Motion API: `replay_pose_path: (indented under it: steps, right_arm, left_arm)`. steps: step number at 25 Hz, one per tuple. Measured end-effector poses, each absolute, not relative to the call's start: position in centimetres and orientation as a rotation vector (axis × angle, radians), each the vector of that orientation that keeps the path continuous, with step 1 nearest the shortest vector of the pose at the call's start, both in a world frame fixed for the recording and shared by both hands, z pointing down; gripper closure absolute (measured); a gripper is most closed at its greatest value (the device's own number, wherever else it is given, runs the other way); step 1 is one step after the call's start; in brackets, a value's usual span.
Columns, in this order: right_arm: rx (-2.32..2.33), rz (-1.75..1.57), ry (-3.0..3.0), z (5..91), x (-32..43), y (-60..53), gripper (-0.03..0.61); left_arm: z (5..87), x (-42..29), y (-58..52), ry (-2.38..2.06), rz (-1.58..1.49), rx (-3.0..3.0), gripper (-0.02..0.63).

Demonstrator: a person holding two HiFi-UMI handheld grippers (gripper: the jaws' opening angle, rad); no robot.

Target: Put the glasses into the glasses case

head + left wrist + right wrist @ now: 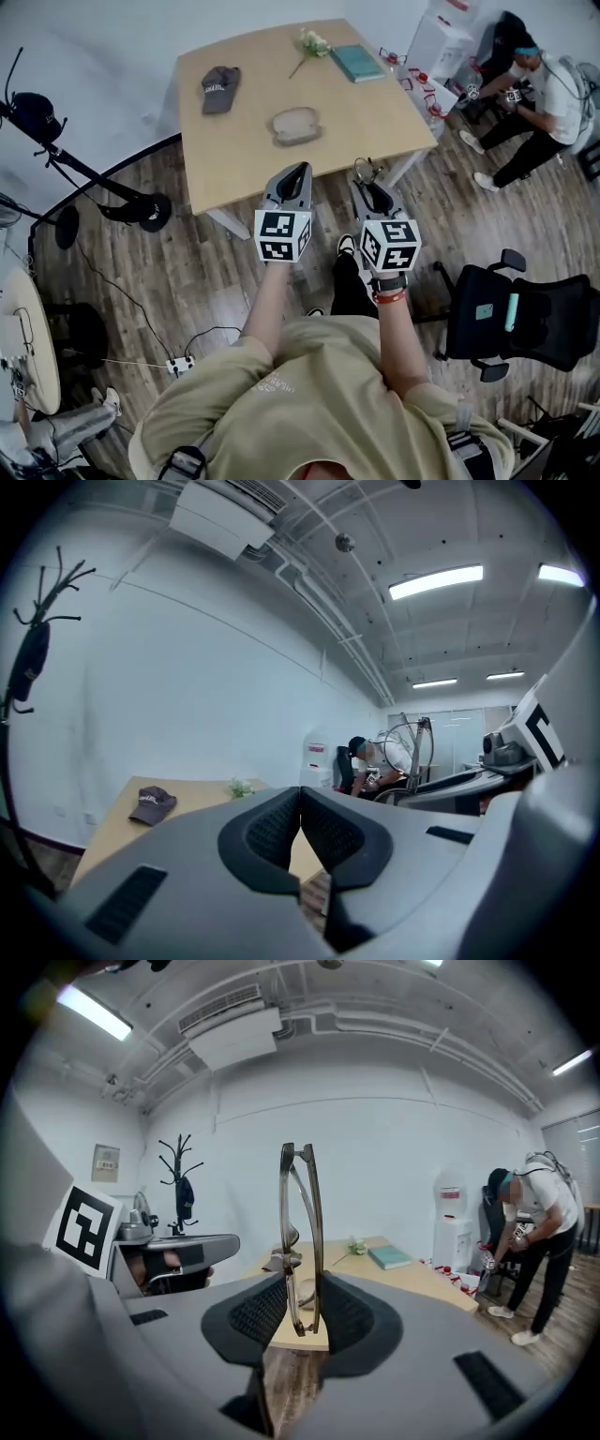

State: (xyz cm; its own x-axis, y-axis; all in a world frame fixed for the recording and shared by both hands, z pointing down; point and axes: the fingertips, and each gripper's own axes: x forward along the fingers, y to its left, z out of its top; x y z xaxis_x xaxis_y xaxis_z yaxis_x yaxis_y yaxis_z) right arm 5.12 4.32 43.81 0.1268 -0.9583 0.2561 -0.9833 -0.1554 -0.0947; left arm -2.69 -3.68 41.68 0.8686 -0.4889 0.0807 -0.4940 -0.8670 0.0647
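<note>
The folded brown-rimmed glasses (317, 1241) stand upright between the pads of my right gripper (302, 1312), which is shut on them. In the head view the glasses (364, 169) stick out of the right gripper (367, 180) just short of the table's near edge. The tan glasses case (296, 125) lies in the middle of the wooden table (244, 159), beyond both grippers. My left gripper (298, 171) is held beside the right one at the table's near edge. Its jaws (300, 803) are shut with nothing between them.
A dark cap (219, 88) lies at the table's far left, with a flower sprig (312, 43) and a teal book (356, 62) at the far right. A person (544, 94) crouches beyond the table's right corner. A black office chair (520, 319) stands to my right.
</note>
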Motion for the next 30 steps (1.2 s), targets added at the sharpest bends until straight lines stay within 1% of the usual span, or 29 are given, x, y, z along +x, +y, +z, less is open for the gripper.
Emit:
replay_pose_path:
  steps: [5, 10, 15, 19, 23, 30]
  right_arm:
    - [2.158, 0.365, -2.111, 43.7, 7.9, -2.4, 0.457]
    - [2.047, 0.353, -2.205, 42.1, 10.0, -10.5, 0.457]
    - [1.957, 0.362, -2.287, 41.0, 13.2, -16.8, 0.457]
    - [1.836, 0.397, -2.383, 41.0, 14.8, -20.6, 0.457]
    - [1.779, 0.350, -2.389, 40.6, 17.5, -24.3, 0.457]
    - [1.566, 0.316, -2.507, 40.9, 19.6, -30.3, 0.457]
  left_arm:
    - [41.7, -0.7, -9.5, -0.963, 0.083, 2.915, 0.591]
    - [40.4, -0.2, -16.2, -1.112, 0.095, 2.869, 0.591]
    - [39.7, 2.5, -21.4, -1.223, 0.116, 2.826, 0.591]
    - [39.3, 4.7, -24.7, -1.302, 0.124, 2.805, 0.591]
    - [39.1, 6.7, -28.0, -1.365, 0.145, 2.813, 0.591]
    - [39.6, 9.5, -32.5, -1.482, 0.143, 2.744, 0.591]
